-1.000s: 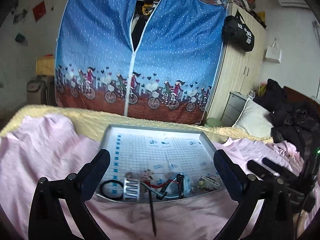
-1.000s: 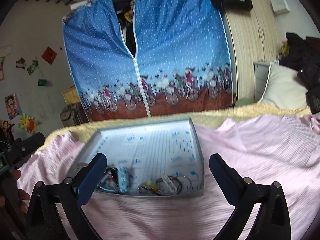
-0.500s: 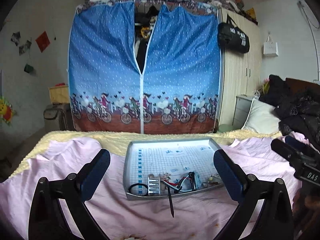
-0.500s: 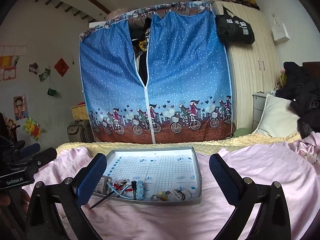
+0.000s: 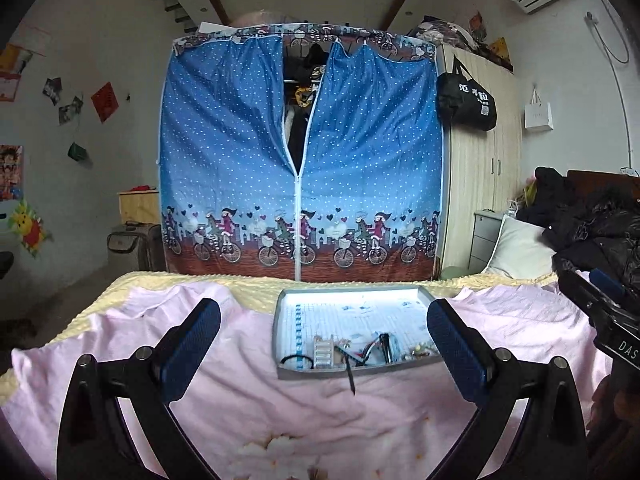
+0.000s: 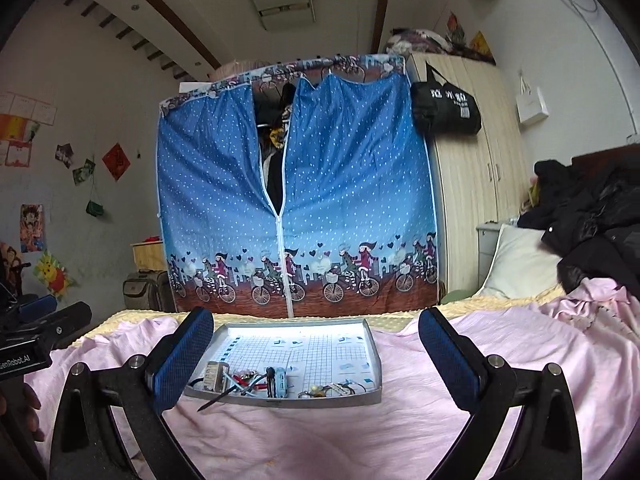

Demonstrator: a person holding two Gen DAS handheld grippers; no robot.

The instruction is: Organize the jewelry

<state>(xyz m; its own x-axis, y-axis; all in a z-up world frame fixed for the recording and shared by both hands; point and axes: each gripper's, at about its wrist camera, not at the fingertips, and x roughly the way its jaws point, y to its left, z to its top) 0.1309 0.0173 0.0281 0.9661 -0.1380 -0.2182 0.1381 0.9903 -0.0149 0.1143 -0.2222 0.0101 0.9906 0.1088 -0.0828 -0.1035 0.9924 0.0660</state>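
Dim, cool indoor light, soft and nearly shadowless. Brightest on the tray (image 6: pixel 372 360) floor, glaring white at its far edge. Strongly bowed by the fisheye, black at the corners, sharp mid-frame and slightly soft toward the rim.

we see a shallow grey tray (image 5: pixel 352 295) flat on the bed — jewelry (image 6: pixel 276 383) heaped along its near edge, one dark hairpin (image 5: pixel 351 378) poking over the rim.

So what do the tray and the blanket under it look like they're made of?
The tray looks like thin grey metal or hard plastic with a raised, smooth rim; I cannot tell which. The pink blanket looks like soft woven fabric, matte and wrinkled.
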